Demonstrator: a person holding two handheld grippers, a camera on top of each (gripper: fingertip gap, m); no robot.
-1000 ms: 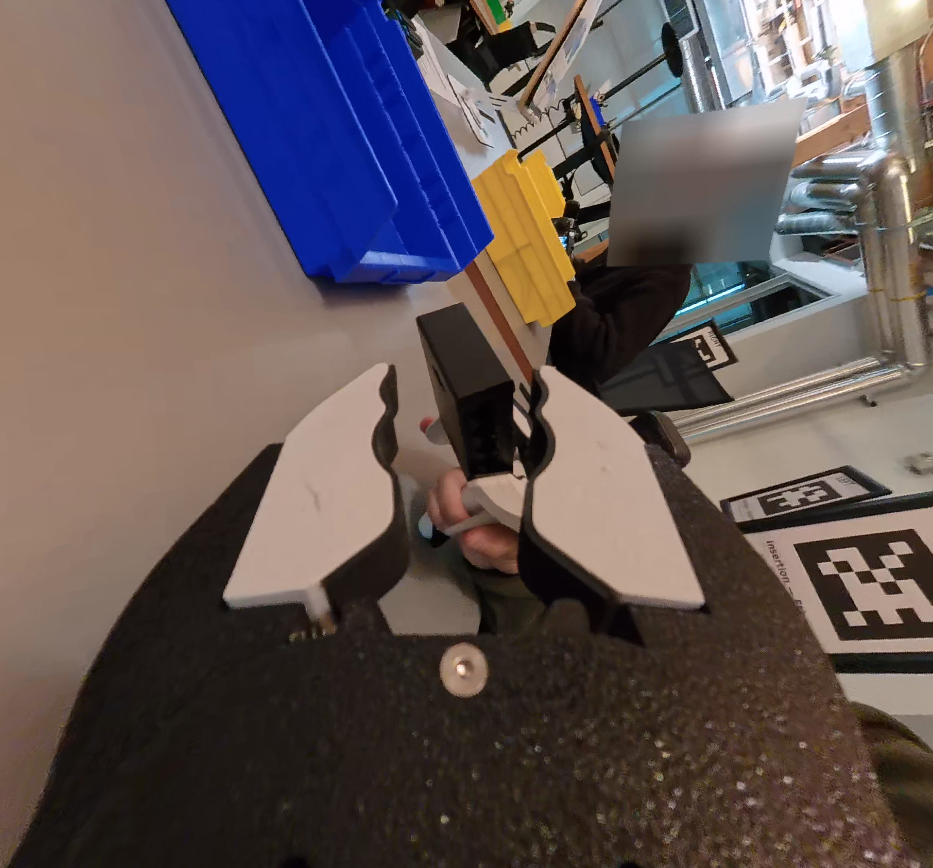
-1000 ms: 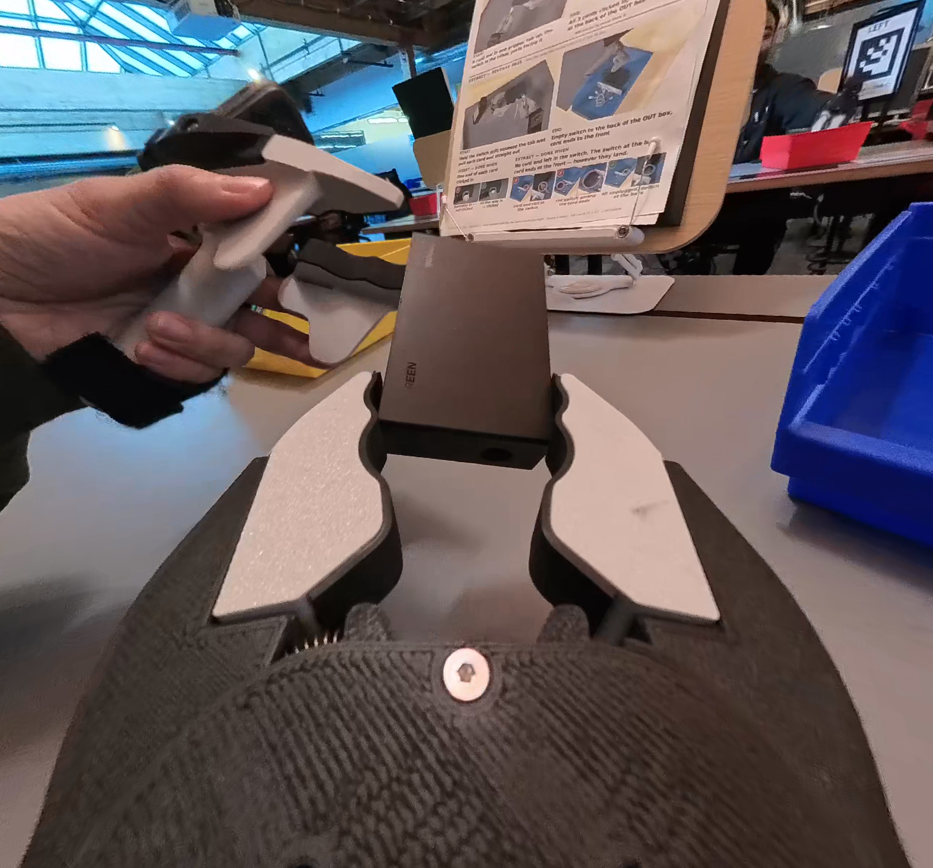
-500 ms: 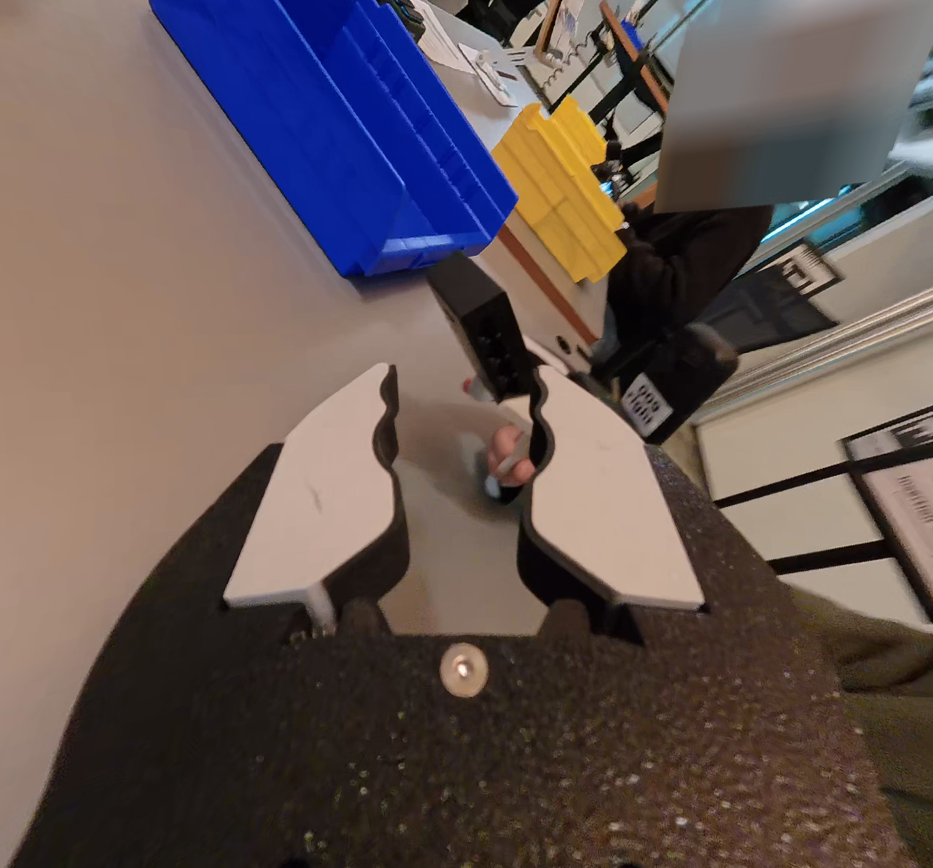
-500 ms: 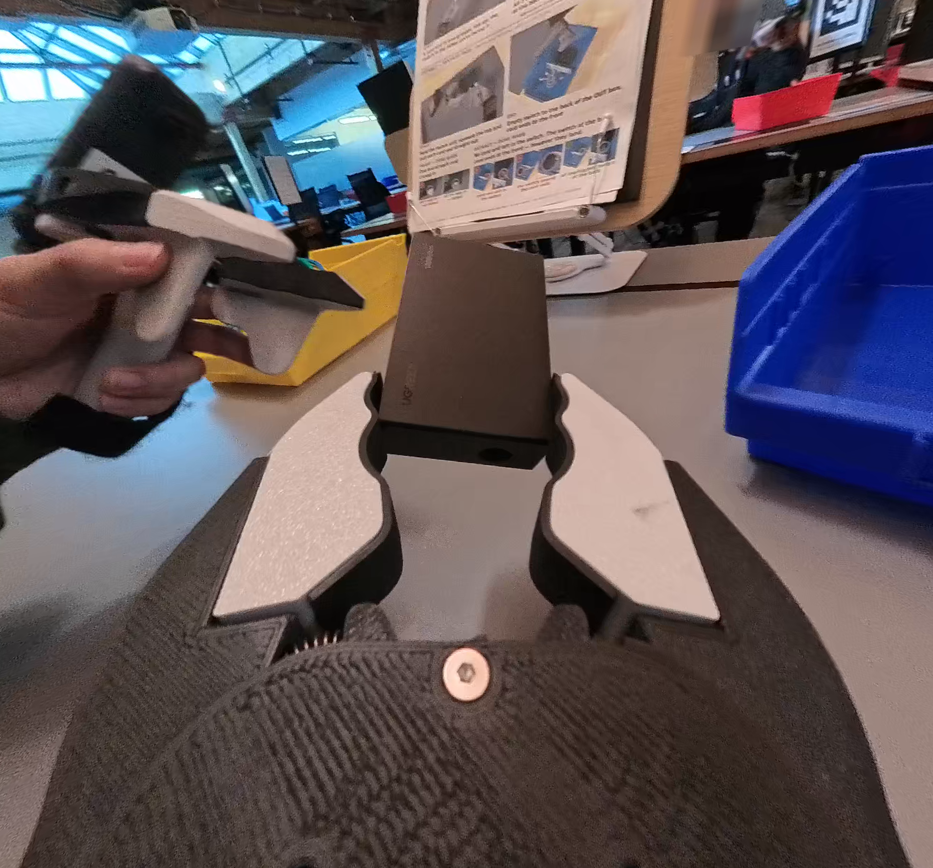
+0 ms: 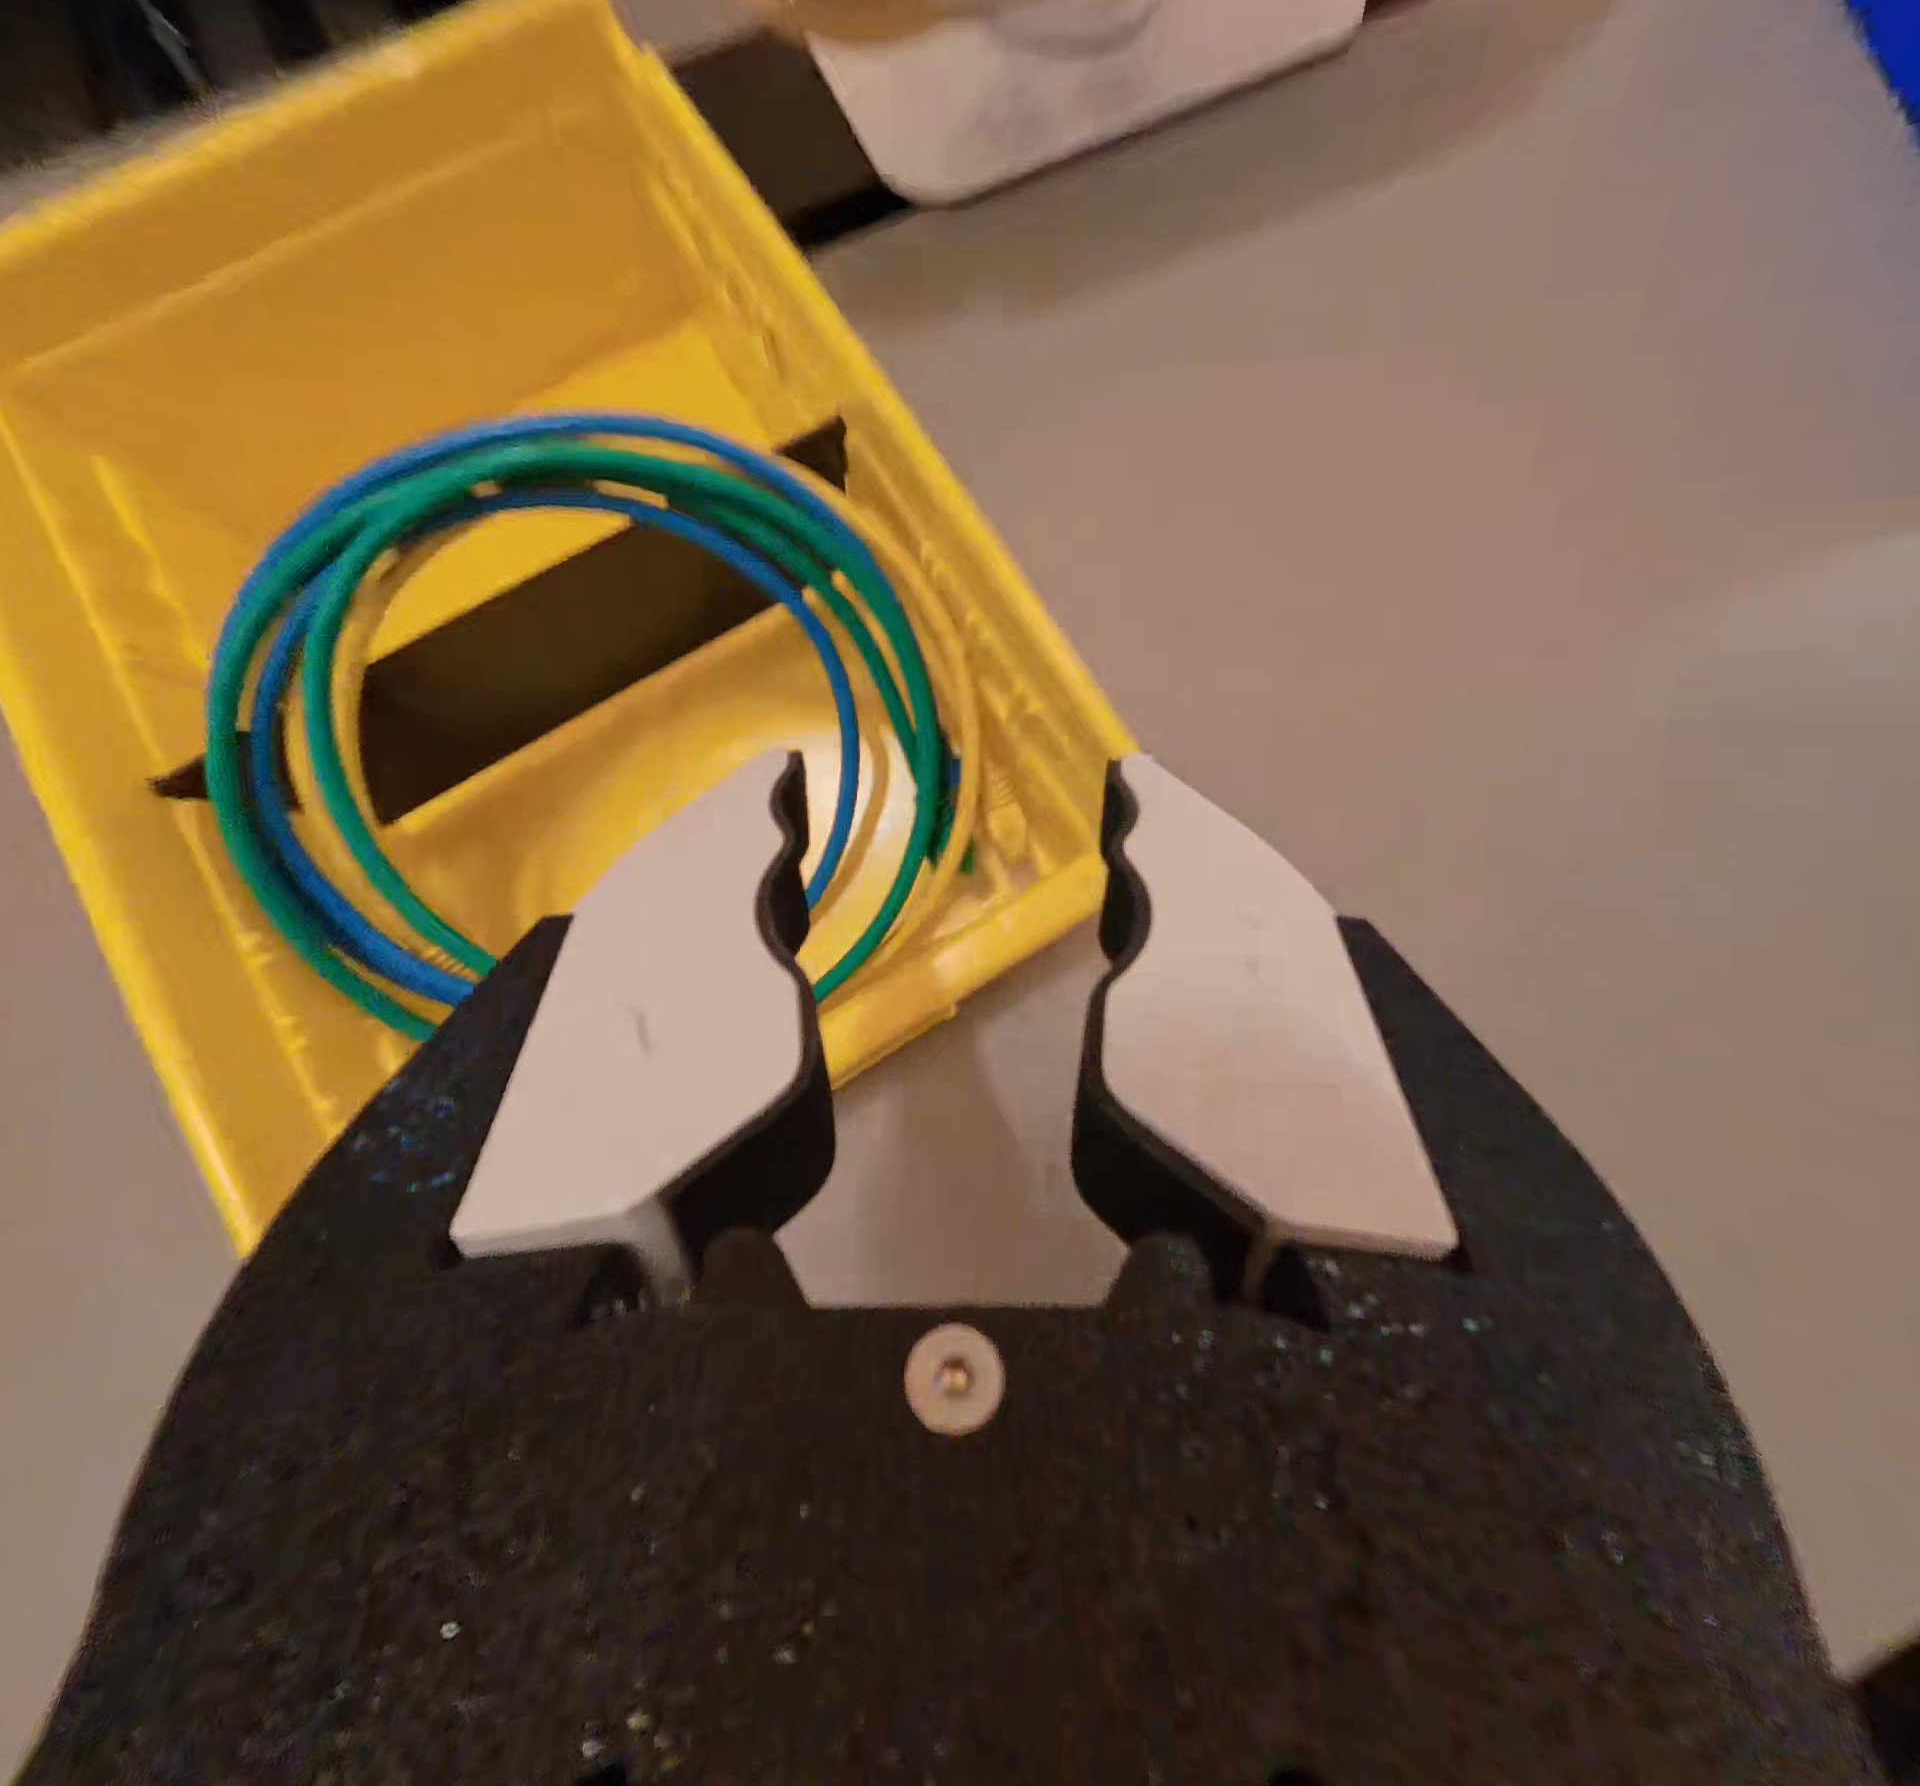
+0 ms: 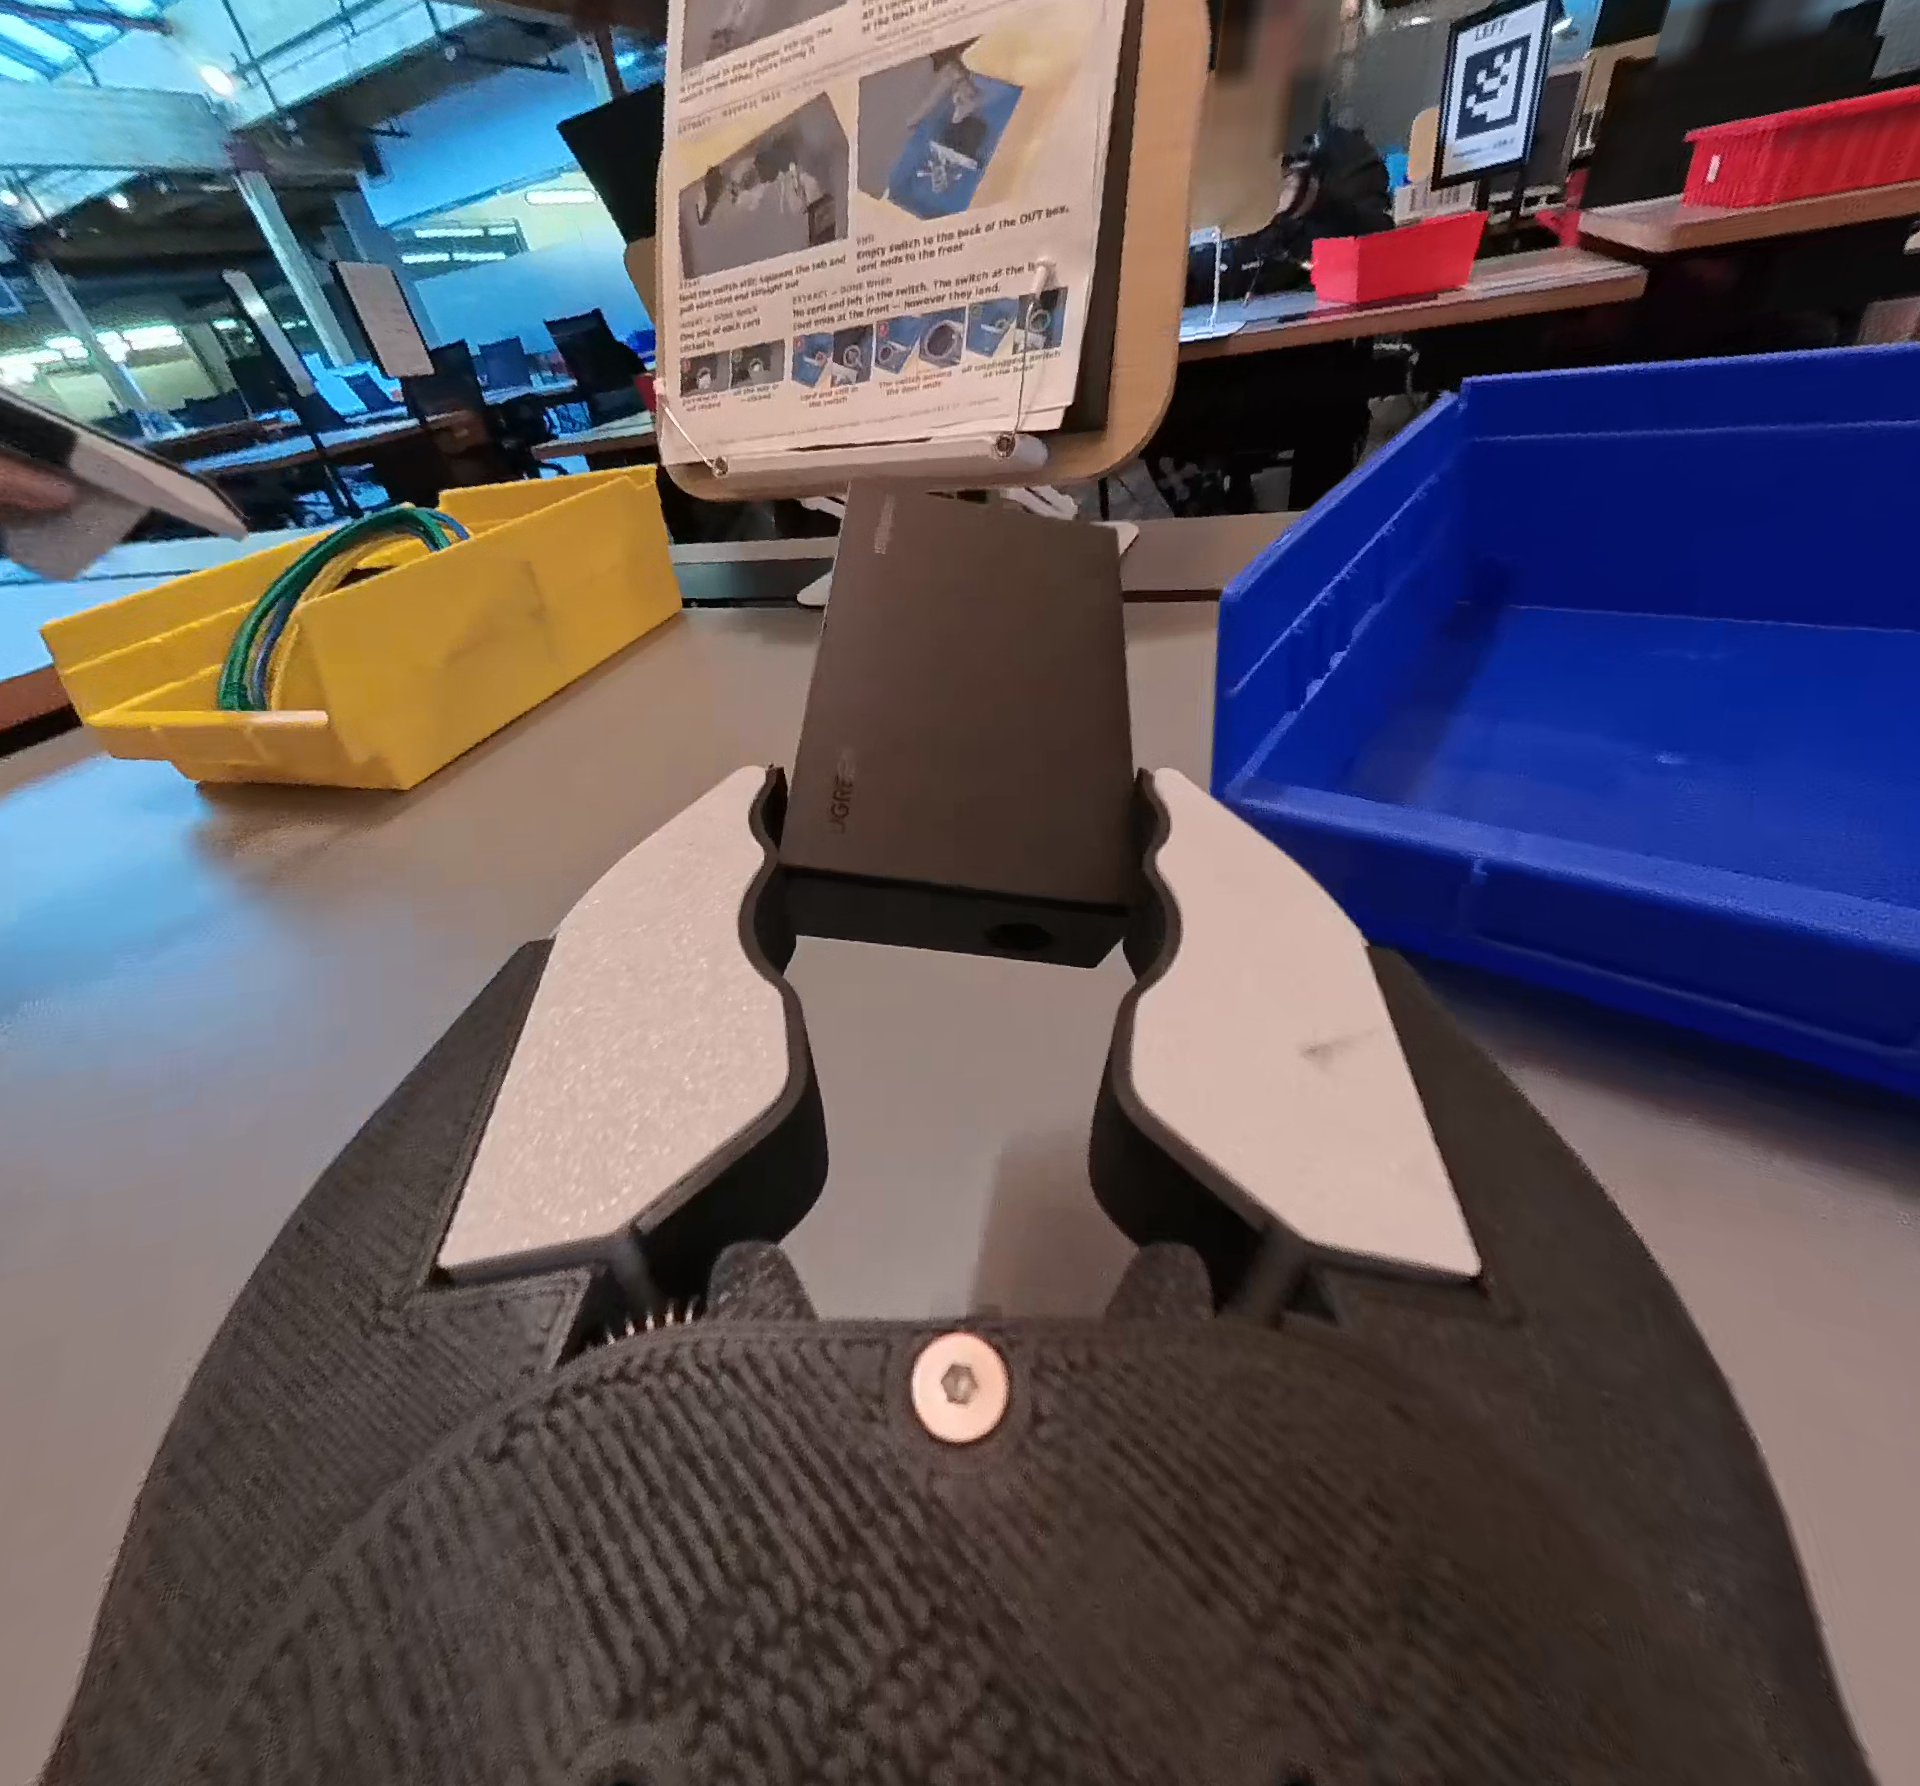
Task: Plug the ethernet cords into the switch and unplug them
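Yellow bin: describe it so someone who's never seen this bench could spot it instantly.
On the grey table, left of the document stand, sits a low open-topped yellow bin; the bigger blue bin is on the opposite side. Only the yellow one holds anything: coiled ethernet cords in blue, green and yellow, with the open left gripper above its near corner.

Black switch in right claw
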